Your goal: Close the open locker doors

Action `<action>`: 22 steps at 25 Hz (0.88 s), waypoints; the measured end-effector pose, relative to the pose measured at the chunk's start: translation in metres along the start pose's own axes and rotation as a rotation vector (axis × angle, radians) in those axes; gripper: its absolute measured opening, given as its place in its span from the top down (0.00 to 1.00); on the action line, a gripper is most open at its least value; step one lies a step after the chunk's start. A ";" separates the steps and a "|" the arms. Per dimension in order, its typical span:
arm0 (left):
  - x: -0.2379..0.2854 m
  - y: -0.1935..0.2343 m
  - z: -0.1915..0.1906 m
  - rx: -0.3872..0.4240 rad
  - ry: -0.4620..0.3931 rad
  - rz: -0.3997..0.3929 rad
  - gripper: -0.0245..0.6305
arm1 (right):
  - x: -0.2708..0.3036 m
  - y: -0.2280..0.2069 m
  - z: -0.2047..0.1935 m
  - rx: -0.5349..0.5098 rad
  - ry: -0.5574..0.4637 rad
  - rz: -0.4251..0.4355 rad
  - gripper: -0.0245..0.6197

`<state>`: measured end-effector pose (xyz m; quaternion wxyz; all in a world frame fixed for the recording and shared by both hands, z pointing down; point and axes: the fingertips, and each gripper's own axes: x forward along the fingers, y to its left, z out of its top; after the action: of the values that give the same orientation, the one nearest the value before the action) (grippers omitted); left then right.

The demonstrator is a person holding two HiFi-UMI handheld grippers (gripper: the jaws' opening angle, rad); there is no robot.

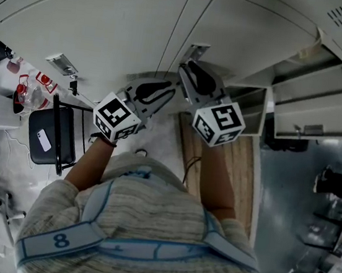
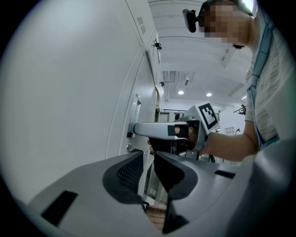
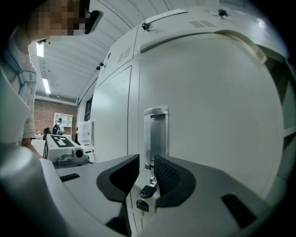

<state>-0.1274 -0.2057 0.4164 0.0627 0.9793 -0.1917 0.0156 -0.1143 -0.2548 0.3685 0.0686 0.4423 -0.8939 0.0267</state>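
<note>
White locker doors (image 1: 110, 25) fill the top of the head view, and the near ones stand closed. To the right, a locker stands open with its doors (image 1: 315, 111) swung out. My right gripper (image 1: 191, 68) points at a closed door's recessed metal handle (image 3: 156, 136). Its jaws are open in the right gripper view (image 3: 146, 171), and a key (image 3: 147, 190) hanging from the lock shows through the gap. My left gripper (image 1: 163, 89) is beside it, a little lower. In the left gripper view it (image 2: 149, 159) is open, holds nothing, and looks along the door face towards the right gripper (image 2: 159, 130).
A black chair (image 1: 49, 138) with a phone on it stands at the left, near red-capped bottles (image 1: 27, 86). A wooden floor strip (image 1: 241, 173) runs below the lockers. A small open compartment (image 1: 249, 109) sits beside the open locker. A person (image 3: 58, 127) stands far down the room.
</note>
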 end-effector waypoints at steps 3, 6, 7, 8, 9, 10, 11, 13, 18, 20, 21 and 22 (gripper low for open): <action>0.001 -0.003 0.001 0.004 0.000 -0.008 0.87 | -0.004 -0.002 -0.001 0.010 -0.001 -0.016 0.84; 0.002 -0.005 0.003 0.008 -0.002 -0.015 0.87 | -0.008 -0.001 -0.001 0.008 -0.004 -0.021 0.84; 0.002 -0.006 0.003 0.009 -0.002 -0.018 0.87 | -0.009 -0.001 -0.001 0.010 -0.005 -0.024 0.84; 0.002 -0.007 0.003 0.010 -0.001 -0.021 0.87 | -0.010 -0.001 -0.001 0.013 -0.005 -0.029 0.84; 0.002 -0.008 0.003 0.011 0.000 -0.024 0.87 | -0.012 0.000 -0.002 0.016 -0.005 -0.033 0.84; 0.002 -0.009 0.002 0.012 0.002 -0.027 0.87 | -0.013 0.000 -0.002 0.018 -0.006 -0.036 0.84; 0.002 -0.011 0.002 0.013 0.003 -0.031 0.87 | -0.015 0.000 -0.003 0.020 -0.006 -0.039 0.84; 0.003 -0.013 0.003 0.016 0.000 -0.039 0.87 | -0.019 0.000 -0.004 0.021 -0.007 -0.042 0.84; 0.006 -0.019 0.003 0.021 0.000 -0.059 0.87 | -0.027 0.001 -0.007 0.029 -0.013 -0.056 0.84; 0.007 -0.023 0.001 0.020 0.004 -0.070 0.87 | -0.032 0.001 -0.008 0.032 -0.017 -0.064 0.84; 0.007 -0.025 0.001 0.020 0.004 -0.075 0.87 | -0.034 0.001 -0.009 0.034 -0.016 -0.069 0.84; 0.008 -0.027 0.002 0.020 0.002 -0.082 0.87 | -0.037 0.002 -0.009 0.033 -0.016 -0.072 0.84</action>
<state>-0.1096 -0.1842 0.4121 0.0538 0.9869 -0.1513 0.0159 -0.0929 -0.2236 0.3723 0.0551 0.4752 -0.8774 0.0355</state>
